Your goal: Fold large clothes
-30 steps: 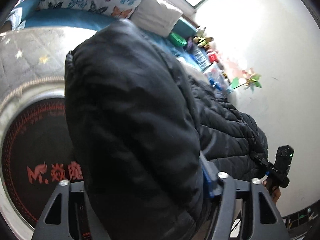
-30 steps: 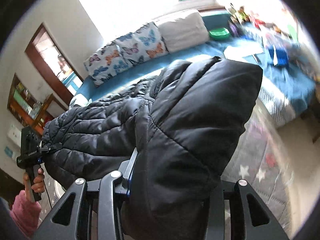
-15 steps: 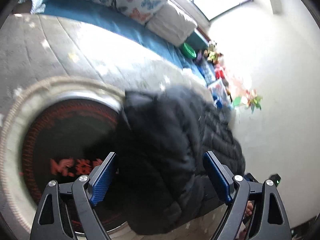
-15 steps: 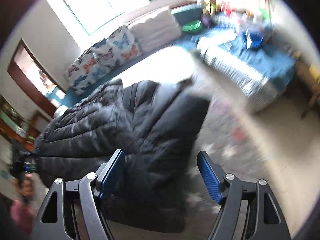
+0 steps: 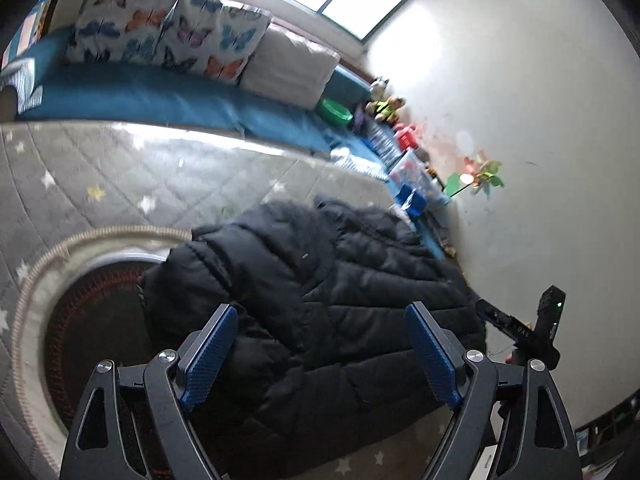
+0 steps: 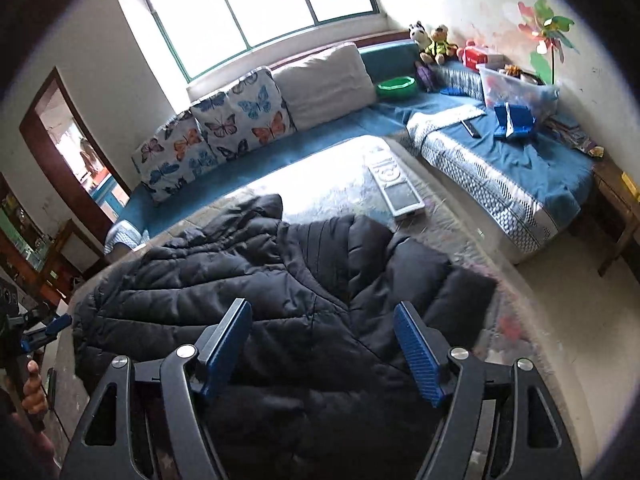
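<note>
While both hover above the black jacket, left claw released, right claw released.

Daylight pours through a wide green-framed window above an L-shaped blue sofa lined with butterfly-print cushions and a white cushion. A grey star-patterned rug covers the floor, white walls surround it, and a brown-framed doorway opens at the left.

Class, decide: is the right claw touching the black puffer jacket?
Cannot tell. In the right wrist view the right claw stands open with the black puffer jacket behind it; neither contact nor gap shows plainly.
</note>
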The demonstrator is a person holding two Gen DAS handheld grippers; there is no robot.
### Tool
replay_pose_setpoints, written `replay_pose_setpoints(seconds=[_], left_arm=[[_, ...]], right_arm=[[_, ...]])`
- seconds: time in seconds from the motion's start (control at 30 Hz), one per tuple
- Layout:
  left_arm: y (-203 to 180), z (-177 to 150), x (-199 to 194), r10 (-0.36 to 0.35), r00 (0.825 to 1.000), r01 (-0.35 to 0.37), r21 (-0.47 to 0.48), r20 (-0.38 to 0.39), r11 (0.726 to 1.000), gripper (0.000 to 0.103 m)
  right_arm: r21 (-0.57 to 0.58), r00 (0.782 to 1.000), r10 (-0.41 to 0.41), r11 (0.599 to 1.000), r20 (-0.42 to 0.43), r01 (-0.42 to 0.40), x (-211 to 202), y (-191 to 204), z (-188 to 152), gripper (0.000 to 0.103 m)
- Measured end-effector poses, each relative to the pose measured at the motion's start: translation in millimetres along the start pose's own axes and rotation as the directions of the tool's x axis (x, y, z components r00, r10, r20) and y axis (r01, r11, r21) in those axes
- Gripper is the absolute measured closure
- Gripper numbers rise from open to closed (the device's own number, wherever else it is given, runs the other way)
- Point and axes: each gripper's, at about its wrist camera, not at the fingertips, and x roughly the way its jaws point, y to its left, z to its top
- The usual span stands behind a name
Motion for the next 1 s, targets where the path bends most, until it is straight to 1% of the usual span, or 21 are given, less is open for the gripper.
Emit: replay_pose_setpoints(seconds=[0.03,0.07,0.13,0.17,0.23,0.3,0.37,0.53,0.57,0.7,0.77,0.87,0.9,0.97,1.0], left_arm=[[8.0,-4.8,7.7,0.002,1.0,-0.002,-0.01,-0.007,1.0,0.015],[27.1,-19.1,15.9,0.005,1.0,-0.006,-0.015,-0.013,1.0,0.017],[38.8,-20.2,33.5,0.001,1.0,-0.002,-0.028,-0.03,1.0,0.017],[50.5,-23.4,34.9,0.0,0.999,-0.001,-0.035,-0.035,0.999,0.018],[58.3,-24.7,46.3,0.002,0.999,-0.004,-0.041,-0.048,0.999,0.019],[66.9,-31.6,47.5,0.014,0.999,-0.016,-0.023,-0.049,1.0,0.019],[65.3,-33.8,46.7,0.034,0.998,-0.035,-0.006,-0.047,0.999,0.019],[53.6,-42.7,16.9,0.058,0.998,-0.058,0.037,-0.015,0.998,0.018],[51.3,-44.3,15.8,0.063,0.998,-0.063,0.044,-0.012,0.997,0.018],[37.5,-52.5,-2.4,0.102,0.995,-0.102,0.08,0.003,0.992,0.018],[32.0,-57.6,-9.3,0.127,0.992,-0.127,0.097,0.001,0.987,0.018],[22.8,-66.4,-15.2,0.174,0.985,-0.172,0.14,0.0,0.975,0.018],[19.8,-69.3,-17.7,0.184,0.983,-0.182,0.153,0.003,0.971,0.018],[15.2,-77.3,-22.0,0.2,0.98,-0.199,0.178,0.013,0.964,0.018],[14.7,-80.5,-23.9,0.204,0.979,-0.203,0.184,0.015,0.962,0.018]], right_arm=[[-0.012,1.0,-0.019,1.0,-0.005,0.018,4.6,0.8,-0.5,0.028],[-0.023,0.999,-0.035,0.999,-0.01,0.035,8.5,1.3,-1.2,0.029],[-0.031,0.997,-0.061,0.998,-0.036,0.06,19.4,-0.4,-2.6,0.03],[-0.035,0.996,-0.074,0.997,-0.053,0.072,26.3,-2.5,-3.6,0.03],[-0.031,0.993,-0.086,0.996,-0.078,0.084,35.1,-5.3,-5.9,0.03],[-0.029,0.993,-0.092,0.996,-0.075,0.09,35.2,-6.6,-6.3,0.03],[-0.031,0.992,-0.109,0.994,-0.066,0.107,27.9,-4.0,-5.7,0.03],[-0.08,0.991,-0.134,0.988,-0.007,0.133,-0.4,19.2,-12.7,0.03],[-0.097,0.992,-0.13,0.987,0.004,0.129,-6.3,24.7,-16.5,0.03],[-0.145,0.989,-0.147,0.979,-0.005,0.145,-8.9,34.6,-31.3,0.03],[-0.173,0.983,-0.18,0.97,-0.025,0.173,-5.1,37.4,-37.7,0.03],[-0.191,0.976,-0.215,0.959,-0.017,0.208,-12.4,44.0,-42.2,0.03],[-0.183,0.976,-0.215,0.96,-0.009,0.21,-16.5,44.7,-43.2,0.03],[-0.164,0.984,-0.177,0.971,0.013,0.176,-26.3,47.8,-46.2,0.03],[-0.16,0.985,-0.172,0.972,0.023,0.174,-29.5,50.3,-49.0,0.03]])
